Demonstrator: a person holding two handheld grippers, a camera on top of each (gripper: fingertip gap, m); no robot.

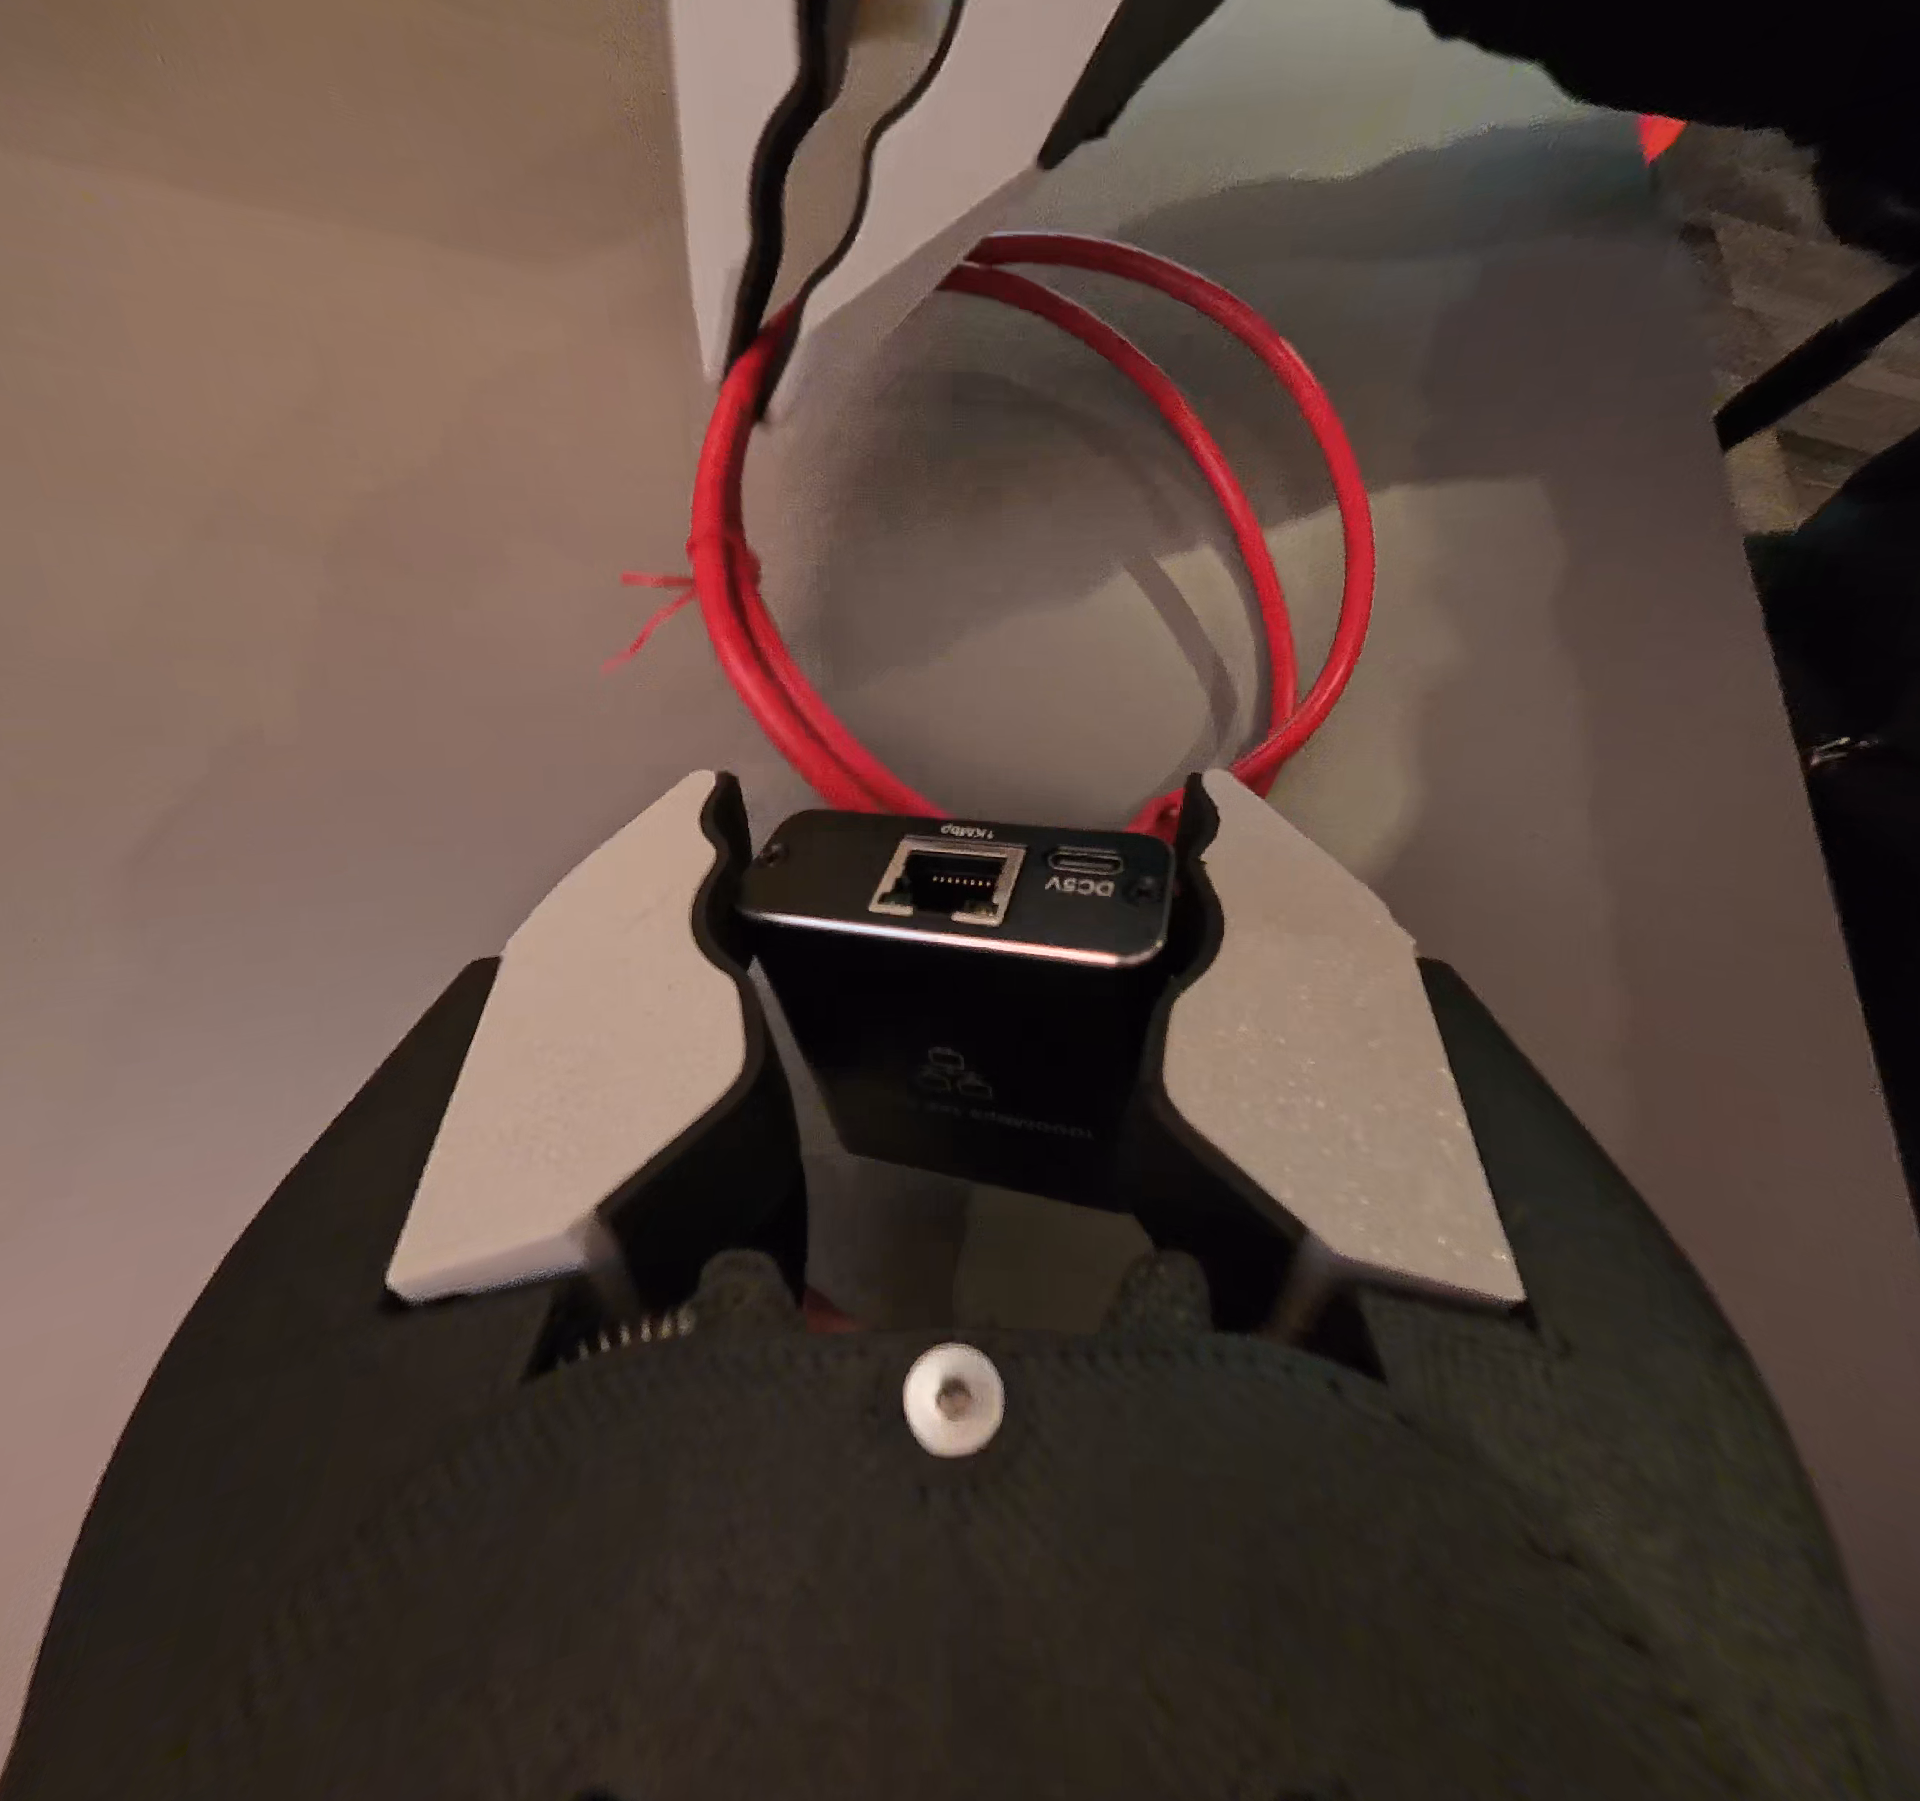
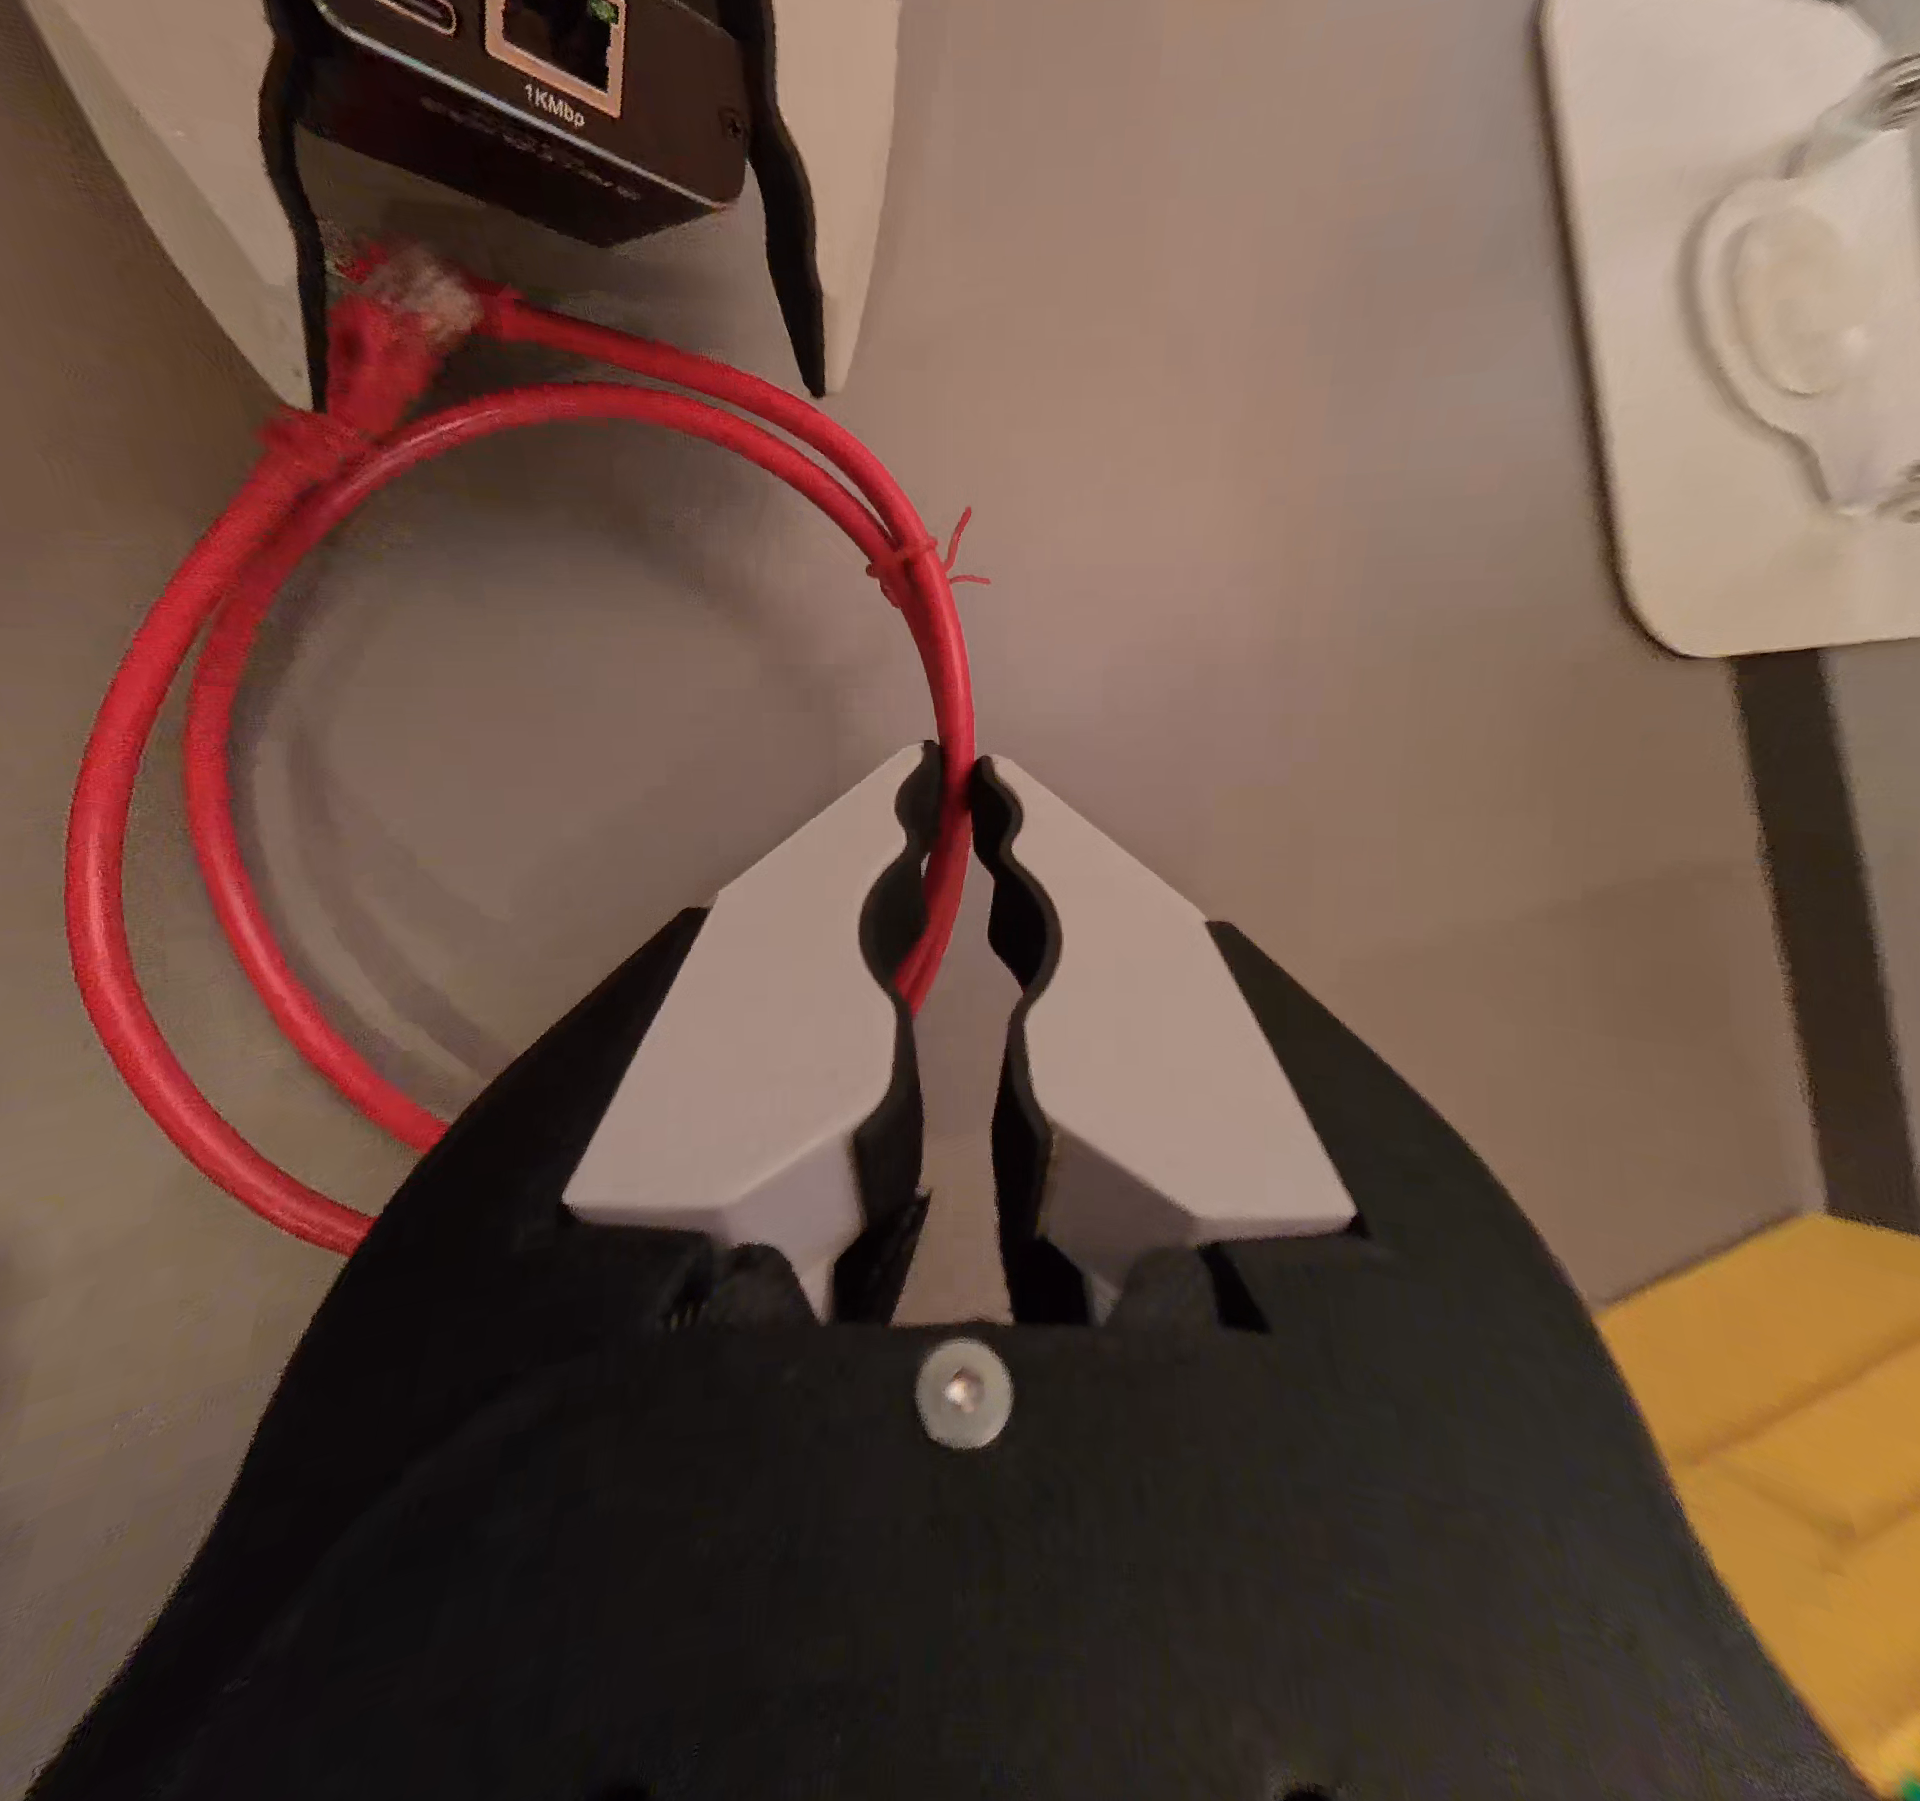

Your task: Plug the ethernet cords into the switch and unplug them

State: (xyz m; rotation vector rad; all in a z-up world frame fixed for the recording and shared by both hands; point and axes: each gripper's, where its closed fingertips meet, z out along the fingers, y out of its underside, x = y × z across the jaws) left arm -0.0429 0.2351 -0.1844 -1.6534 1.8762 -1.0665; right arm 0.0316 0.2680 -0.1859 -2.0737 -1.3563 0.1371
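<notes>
Clearly, in the left wrist view, the left hand-held gripper clamps the black switch, its port empty and facing 12 o'clock.

Opposite, the right hand-held gripper pinches the red ethernet cord mid-loop, nearly closed; its plug lies on the table at 11 o'clock. Plugging hasn't begun; regrasping nearer the plug seems needed.

We see the switch cut off by the top edge beyond the right gripper. The red cord vanishes behind the left gripper; its plugs blur.
</notes>
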